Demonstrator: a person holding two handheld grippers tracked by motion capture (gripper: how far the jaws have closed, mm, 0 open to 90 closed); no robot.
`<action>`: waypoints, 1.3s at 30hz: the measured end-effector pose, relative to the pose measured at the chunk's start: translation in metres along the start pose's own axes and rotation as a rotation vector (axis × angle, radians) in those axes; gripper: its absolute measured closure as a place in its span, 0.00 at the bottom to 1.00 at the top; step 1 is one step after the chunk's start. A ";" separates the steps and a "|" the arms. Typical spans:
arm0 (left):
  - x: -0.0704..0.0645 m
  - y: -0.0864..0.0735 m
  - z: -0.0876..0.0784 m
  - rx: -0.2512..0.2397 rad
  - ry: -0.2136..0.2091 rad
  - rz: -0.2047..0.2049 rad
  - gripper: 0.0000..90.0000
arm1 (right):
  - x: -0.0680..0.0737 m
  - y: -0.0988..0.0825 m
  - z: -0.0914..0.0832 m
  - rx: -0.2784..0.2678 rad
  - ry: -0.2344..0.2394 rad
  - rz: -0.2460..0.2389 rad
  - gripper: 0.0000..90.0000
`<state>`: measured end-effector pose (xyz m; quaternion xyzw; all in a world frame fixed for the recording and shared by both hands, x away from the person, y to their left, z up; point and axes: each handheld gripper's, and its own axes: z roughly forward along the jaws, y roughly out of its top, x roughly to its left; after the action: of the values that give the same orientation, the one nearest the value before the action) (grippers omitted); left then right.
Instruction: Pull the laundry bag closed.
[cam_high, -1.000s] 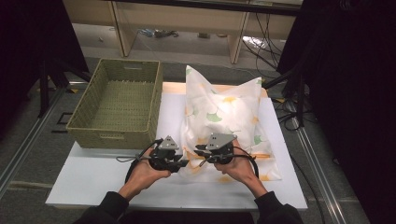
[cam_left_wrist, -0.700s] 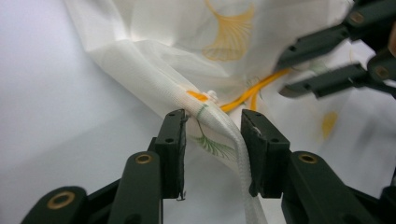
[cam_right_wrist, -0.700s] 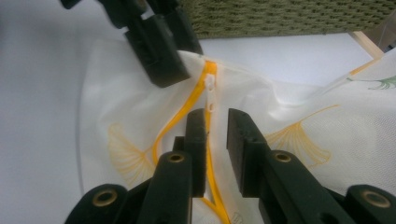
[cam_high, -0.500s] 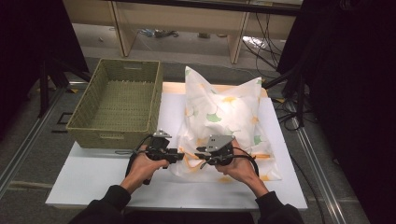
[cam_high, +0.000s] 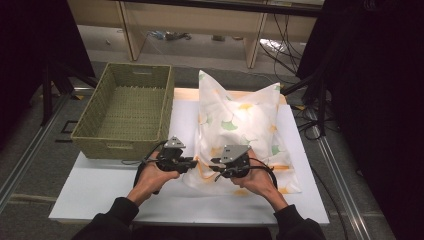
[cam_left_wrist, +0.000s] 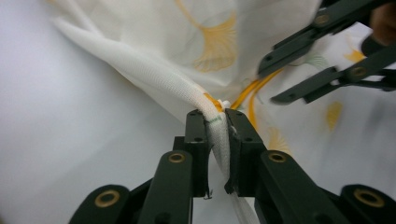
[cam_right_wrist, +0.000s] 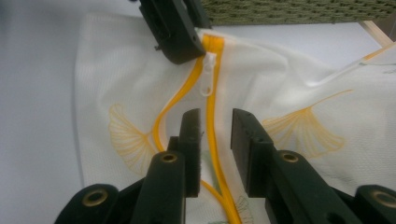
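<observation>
Nearest, the left gripper is clamped on the pillowcase corner beside the zip's end. The right gripper stands open astride the orange zip, below its white pull at 12 o'clock. Judging by this, zipping is barely begun. Farther, at 10 o'clock, the basket holds nothing.

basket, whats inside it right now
Nothing that I can see: the basket shows its bare woven floor from the high view. The near wall hides a thin strip of the floor just behind it, so something small and flat there would go unseen.
</observation>
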<state>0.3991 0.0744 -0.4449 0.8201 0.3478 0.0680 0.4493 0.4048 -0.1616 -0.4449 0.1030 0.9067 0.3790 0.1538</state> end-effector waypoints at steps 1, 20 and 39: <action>-0.001 0.001 -0.001 0.001 0.005 0.024 0.90 | 0.001 0.000 0.000 -0.006 0.007 -0.006 0.83; -0.009 0.002 0.000 0.008 -0.022 0.092 0.92 | 0.000 0.002 0.017 -0.047 0.075 0.001 0.84; -0.009 0.001 -0.001 0.008 -0.033 0.121 0.91 | -0.002 0.002 0.015 -0.040 0.107 0.037 0.91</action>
<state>0.3930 0.0690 -0.4420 0.8425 0.2903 0.0803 0.4466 0.4120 -0.1514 -0.4533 0.0961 0.9039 0.4047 0.1000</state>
